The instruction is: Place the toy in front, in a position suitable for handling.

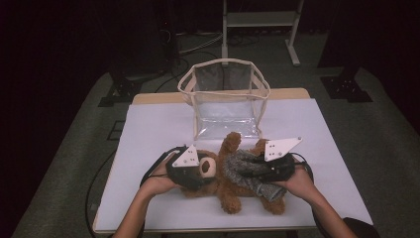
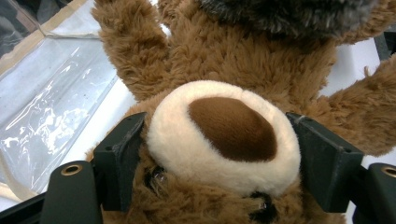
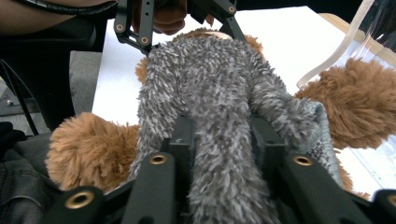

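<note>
A brown teddy bear lies on its back on the white table, head toward the left. A grey fuzzy garment covers its trunk. My left gripper is shut on the bear's head. In the left gripper view its black fingers press both sides of the cream muzzle. My right gripper is shut on a bunched fold of the grey garment, which runs up between its jaws in the right gripper view. The left gripper shows beyond the garment there.
A clear plastic bag with beige trim stands open just behind the bear, near the table's far edge. Its flat clear side lies beside the bear's arm. A metal stand is on the floor beyond the table.
</note>
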Tool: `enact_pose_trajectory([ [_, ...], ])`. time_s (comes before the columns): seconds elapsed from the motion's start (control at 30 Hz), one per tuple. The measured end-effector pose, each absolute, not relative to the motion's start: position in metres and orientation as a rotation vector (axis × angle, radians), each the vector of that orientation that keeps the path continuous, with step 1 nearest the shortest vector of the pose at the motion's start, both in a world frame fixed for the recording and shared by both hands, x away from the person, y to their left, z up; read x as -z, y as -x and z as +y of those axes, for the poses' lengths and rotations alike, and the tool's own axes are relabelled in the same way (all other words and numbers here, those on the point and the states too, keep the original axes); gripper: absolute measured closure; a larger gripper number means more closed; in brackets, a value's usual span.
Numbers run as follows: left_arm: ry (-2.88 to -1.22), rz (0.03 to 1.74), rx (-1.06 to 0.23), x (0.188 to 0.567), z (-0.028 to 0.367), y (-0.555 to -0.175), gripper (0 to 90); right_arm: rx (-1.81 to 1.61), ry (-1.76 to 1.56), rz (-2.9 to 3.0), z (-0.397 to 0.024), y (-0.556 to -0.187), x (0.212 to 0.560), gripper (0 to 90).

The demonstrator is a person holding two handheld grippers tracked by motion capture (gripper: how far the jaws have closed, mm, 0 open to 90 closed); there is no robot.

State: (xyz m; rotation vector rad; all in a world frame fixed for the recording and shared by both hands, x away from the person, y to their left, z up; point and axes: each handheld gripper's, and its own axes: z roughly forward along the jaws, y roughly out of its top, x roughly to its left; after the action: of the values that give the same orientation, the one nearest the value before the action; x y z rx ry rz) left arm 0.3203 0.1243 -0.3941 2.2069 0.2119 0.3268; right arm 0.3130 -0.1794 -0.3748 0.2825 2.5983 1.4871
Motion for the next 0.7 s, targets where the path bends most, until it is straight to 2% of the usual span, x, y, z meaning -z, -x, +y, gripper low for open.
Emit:
enact_pose_trajectory([
  [0.23, -2.206, 0.212, -0.321, 0.394, 0.125, -0.321, 24.2, -1.484, -0.295, 2.610, -0.188, -0.309, 0.372, 72.8],
  [0.5, -2.211, 0.218, -0.323, 0.394, 0.123, -0.321, 24.1, -1.467, -0.384, 2.618, -0.206, -0.304, 0.371, 74.1],
  [0.7, -2.214, 0.223, -0.327, 0.394, 0.123, -0.321, 23.9, -1.488, -0.387, 2.626, -0.192, -0.312, 0.363, 73.8],
])
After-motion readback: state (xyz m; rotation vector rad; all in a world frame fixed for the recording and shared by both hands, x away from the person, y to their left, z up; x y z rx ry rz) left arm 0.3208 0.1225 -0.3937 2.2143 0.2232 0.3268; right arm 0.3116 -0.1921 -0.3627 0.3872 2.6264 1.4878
